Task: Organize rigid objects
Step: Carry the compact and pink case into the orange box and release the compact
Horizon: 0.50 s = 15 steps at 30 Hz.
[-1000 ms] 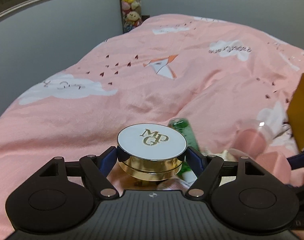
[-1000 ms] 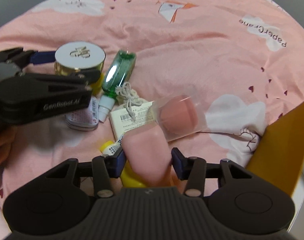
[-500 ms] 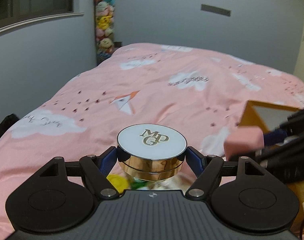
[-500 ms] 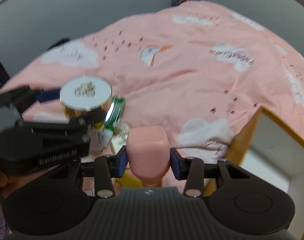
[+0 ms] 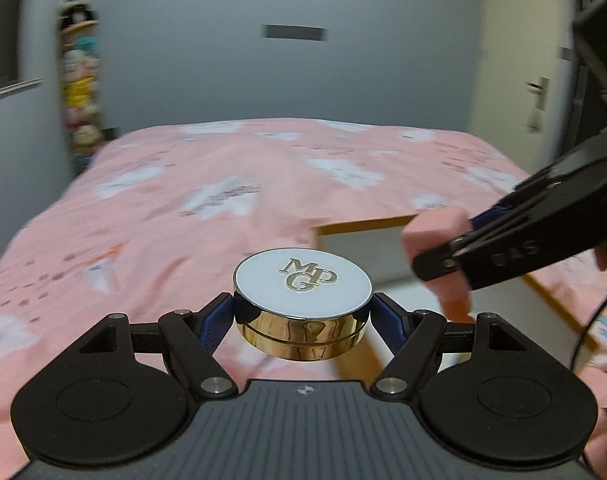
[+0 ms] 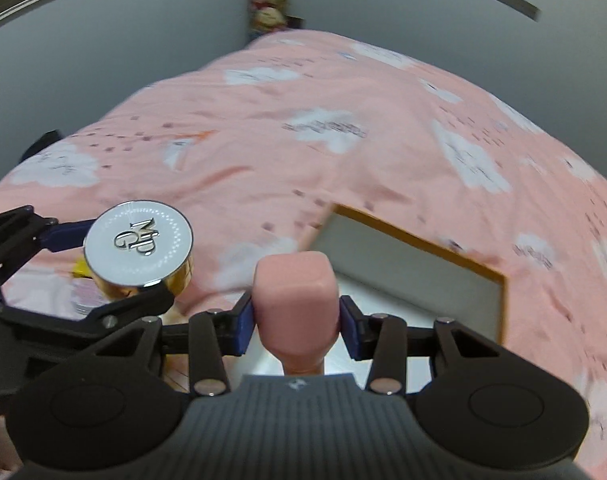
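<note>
Bed (image 6: 343, 92) under pink duvet (image 5: 207, 240) with white cloud print, small dark marks, some lettering. Open box (image 6: 499, 280), orange rim, pale inside, sits on duvet at right. Small items, one yellow (image 6: 79, 266), lie on duvet at left, mostly hidden, blurred.

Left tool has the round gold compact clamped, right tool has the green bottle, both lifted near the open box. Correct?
Not quite. The right tool holds a pink bottle, not a green one; the right wrist view shows it clamped between the fingers. The left tool does have the gold compact, both near the open box.
</note>
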Available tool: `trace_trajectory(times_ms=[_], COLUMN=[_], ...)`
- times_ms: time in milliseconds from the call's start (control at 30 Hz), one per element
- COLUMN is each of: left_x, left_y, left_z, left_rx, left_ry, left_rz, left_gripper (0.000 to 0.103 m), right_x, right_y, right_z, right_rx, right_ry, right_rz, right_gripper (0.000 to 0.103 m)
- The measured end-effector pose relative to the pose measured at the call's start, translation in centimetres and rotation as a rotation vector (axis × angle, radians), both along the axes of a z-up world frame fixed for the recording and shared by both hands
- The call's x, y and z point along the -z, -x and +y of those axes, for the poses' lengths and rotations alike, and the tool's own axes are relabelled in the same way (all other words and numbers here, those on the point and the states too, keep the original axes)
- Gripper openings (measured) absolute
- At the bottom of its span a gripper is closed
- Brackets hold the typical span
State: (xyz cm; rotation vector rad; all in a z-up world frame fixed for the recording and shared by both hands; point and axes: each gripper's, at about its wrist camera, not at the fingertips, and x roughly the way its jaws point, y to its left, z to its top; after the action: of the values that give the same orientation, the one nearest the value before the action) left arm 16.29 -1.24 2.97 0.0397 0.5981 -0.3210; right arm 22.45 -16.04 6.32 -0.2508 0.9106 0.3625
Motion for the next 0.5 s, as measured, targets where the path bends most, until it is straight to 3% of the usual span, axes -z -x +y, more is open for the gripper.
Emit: trace_trajectory(times_ms=[200,500], left_x=[1.3,5.2], left_y=[-1.3,-3.5], left_z=[-4.7,-9.2], left_rx=[0.204,0.333], left_ry=[0.000,-0.157], left_rz=[0.052,0.158], left_gripper=[0.086,0.086], right_x=[1.6,6.3], right_y=[-0.3,-0.9], right_z=[-4.5,-8.2], right_rx=[0.091,0.180], right_ry=[0.025,0.023], right_rz=[0.051,0.167], right_gripper=[0.043,0.043])
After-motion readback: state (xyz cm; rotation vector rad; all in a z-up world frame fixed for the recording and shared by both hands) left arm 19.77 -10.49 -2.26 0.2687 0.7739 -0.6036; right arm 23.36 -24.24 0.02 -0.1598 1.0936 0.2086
